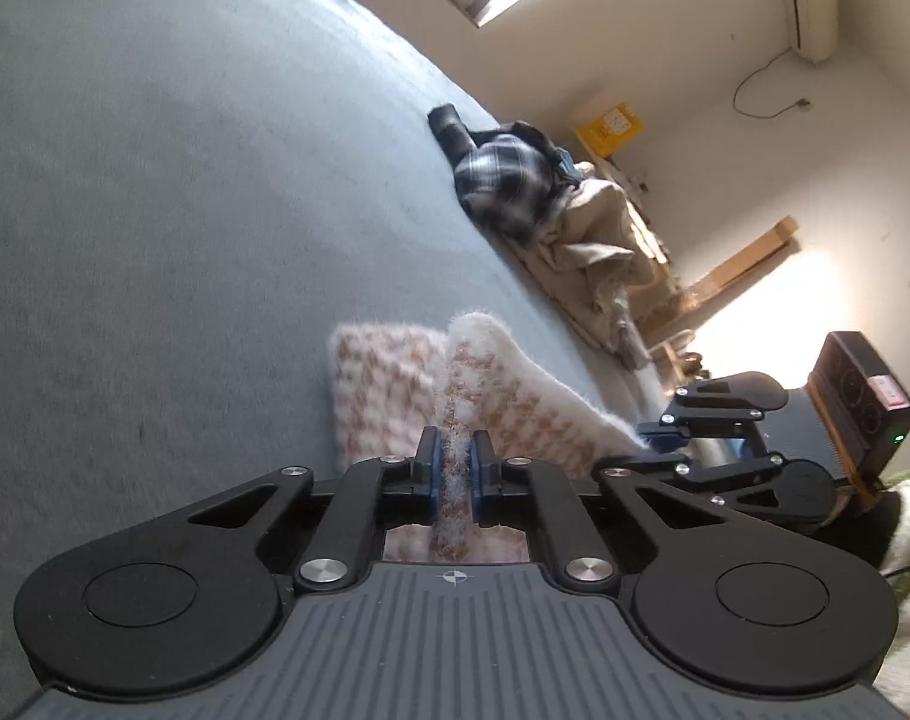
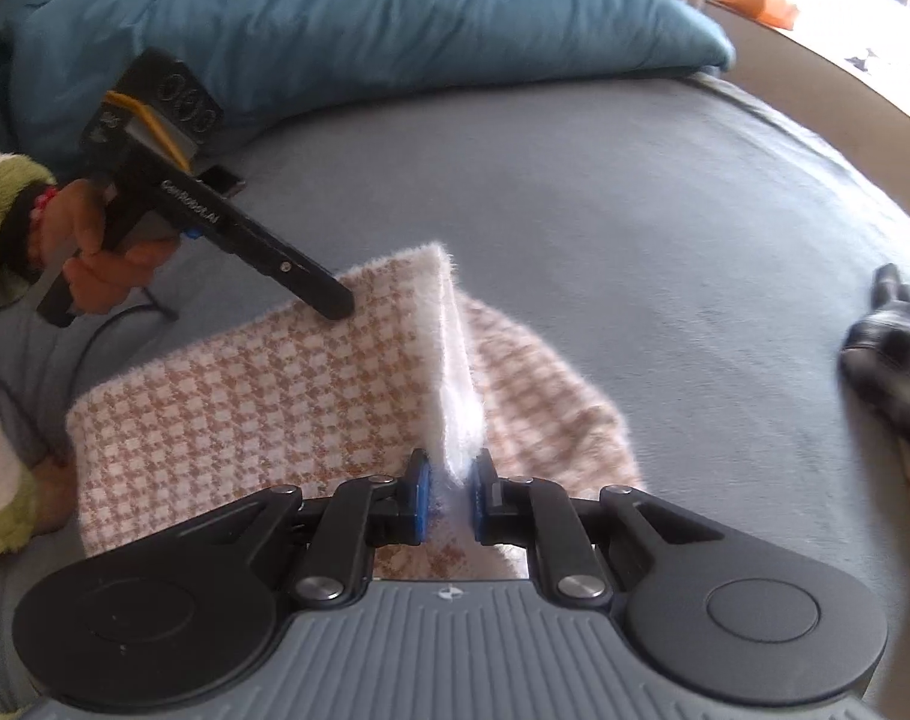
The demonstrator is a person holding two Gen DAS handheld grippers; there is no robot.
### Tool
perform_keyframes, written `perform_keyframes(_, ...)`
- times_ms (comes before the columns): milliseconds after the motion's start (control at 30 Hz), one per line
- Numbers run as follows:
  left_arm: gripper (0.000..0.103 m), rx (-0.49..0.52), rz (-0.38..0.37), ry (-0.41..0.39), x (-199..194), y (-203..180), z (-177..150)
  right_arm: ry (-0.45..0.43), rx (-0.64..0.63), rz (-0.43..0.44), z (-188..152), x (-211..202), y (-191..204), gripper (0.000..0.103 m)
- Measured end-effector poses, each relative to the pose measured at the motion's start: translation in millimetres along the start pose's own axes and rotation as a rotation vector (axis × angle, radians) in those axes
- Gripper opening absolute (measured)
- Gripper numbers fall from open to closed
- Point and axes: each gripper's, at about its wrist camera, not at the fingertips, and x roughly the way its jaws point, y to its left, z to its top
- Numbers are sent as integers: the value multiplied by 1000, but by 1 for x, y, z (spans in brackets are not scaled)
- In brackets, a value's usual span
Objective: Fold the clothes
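A fuzzy tan-and-white houndstooth garment point(image 2: 245, 396) lies on the grey-blue bed sheet point(image 2: 635, 228), with one flap raised into a ridge. In the left wrist view my left gripper point(image 1: 453, 450) is shut on a raised fold of the garment point(image 1: 491, 384). My right gripper point(image 2: 452, 468) grips the white fluffy edge of the raised flap between its blue pads. The right gripper point(image 1: 647, 441) also shows at the garment's right corner. A hand holds the left gripper point(image 2: 338, 306), whose tip meets the garment's far edge.
A pile of clothes sits at the bed's far side: a dark plaid shirt point(image 1: 503, 180) and a beige garment point(image 1: 599, 240). A teal duvet point(image 2: 335, 18) is bunched at the head of the bed. A dark plaid piece point(image 2: 887, 354) lies at the right.
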Motion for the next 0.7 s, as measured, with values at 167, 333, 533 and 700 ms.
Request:
perform_keyframes(167, 5, 11, 55, -9, 12, 0, 8, 11, -14, -29, 2, 7, -6, 13)
perform_keyframes(333, 5, 11, 72, -24, 7, 4, 10, 12, -38, -42, 4, 13, -8, 13)
perform_keyframes(533, 6, 13, 124, 3, 18, 16, 6, 26, -36, -46, -3, 35, -8, 13)
perform_keyframes(700, 19, -4, 185, -39, 11, 10, 10, 31, 8, -52, -10, 49, -10, 17)
